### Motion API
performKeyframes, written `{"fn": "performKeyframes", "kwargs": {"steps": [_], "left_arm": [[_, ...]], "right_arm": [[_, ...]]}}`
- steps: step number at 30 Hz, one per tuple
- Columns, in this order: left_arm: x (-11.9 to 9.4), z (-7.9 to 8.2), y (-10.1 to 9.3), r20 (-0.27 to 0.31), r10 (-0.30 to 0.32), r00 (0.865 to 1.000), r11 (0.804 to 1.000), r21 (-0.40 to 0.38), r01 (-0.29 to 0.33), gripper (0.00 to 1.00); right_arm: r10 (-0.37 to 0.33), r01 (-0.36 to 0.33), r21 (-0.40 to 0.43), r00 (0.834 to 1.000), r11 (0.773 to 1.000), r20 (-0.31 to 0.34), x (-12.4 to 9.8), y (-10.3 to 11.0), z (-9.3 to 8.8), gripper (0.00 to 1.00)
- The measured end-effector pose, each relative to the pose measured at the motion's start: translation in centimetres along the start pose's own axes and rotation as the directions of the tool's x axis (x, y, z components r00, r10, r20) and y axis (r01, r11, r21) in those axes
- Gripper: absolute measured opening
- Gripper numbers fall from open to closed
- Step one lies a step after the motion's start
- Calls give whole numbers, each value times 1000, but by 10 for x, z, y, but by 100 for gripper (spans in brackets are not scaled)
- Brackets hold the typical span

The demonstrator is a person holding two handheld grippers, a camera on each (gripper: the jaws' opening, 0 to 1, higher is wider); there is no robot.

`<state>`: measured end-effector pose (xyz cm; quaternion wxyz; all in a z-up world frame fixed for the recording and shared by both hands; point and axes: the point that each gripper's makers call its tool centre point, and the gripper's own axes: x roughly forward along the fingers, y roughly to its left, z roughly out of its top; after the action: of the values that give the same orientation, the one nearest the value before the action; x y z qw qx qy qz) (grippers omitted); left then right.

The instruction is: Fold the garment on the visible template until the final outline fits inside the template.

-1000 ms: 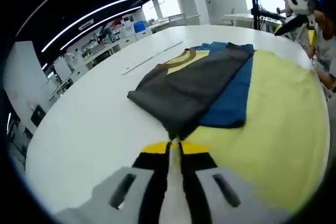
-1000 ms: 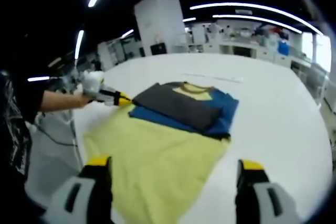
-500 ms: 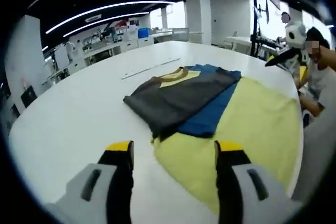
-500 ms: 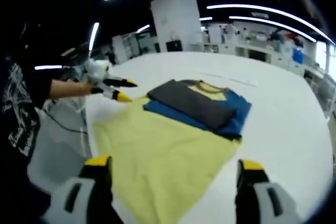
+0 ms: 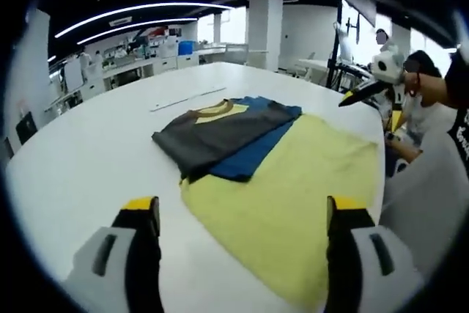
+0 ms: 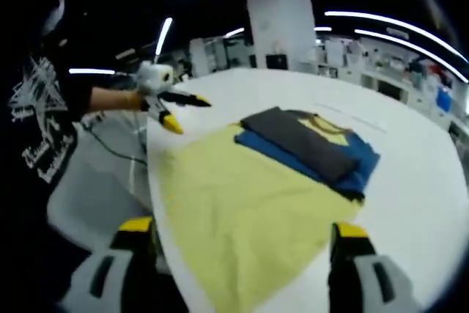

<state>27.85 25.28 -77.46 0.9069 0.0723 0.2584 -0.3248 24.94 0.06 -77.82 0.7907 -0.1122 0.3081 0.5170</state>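
The garment lies folded on the white table: a dark grey layer over blue, with a yellow collar patch at its far end. Part of it rests on the pale yellow template, which spreads toward the table edge. My left gripper is open with nothing between its jaws, a short way back from the garment's near corner. In the right gripper view the garment sits on the far end of the template, and my right gripper is open above the template's near edge. The left gripper hangs open at the left, held by a hand.
A thin pale strip lies on the table beyond the garment. The right gripper and a person's arm are at the table's curved edge. A cable hangs beside the table. Benches and columns stand far behind.
My left gripper was shut on the garment's near corner; it has let go, opened wide and drawn back. The right gripper stayed open and its view pulled back a little.
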Motion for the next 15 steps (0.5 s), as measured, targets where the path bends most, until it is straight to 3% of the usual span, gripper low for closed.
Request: {"fn": "performKeyframes", "kwargs": {"steps": [9, 15], "left_arm": [[-12, -18, -26, -38, -75, 997, 996, 53, 76, 92], [-18, -34, -51, -76, -146, 986, 983, 99, 153, 83]], "right_arm": [[43, -45, -31, 997, 999, -70, 2, 16, -24, 90], [49, -53, -39, 995, 998, -93, 5, 26, -37, 82]]}}
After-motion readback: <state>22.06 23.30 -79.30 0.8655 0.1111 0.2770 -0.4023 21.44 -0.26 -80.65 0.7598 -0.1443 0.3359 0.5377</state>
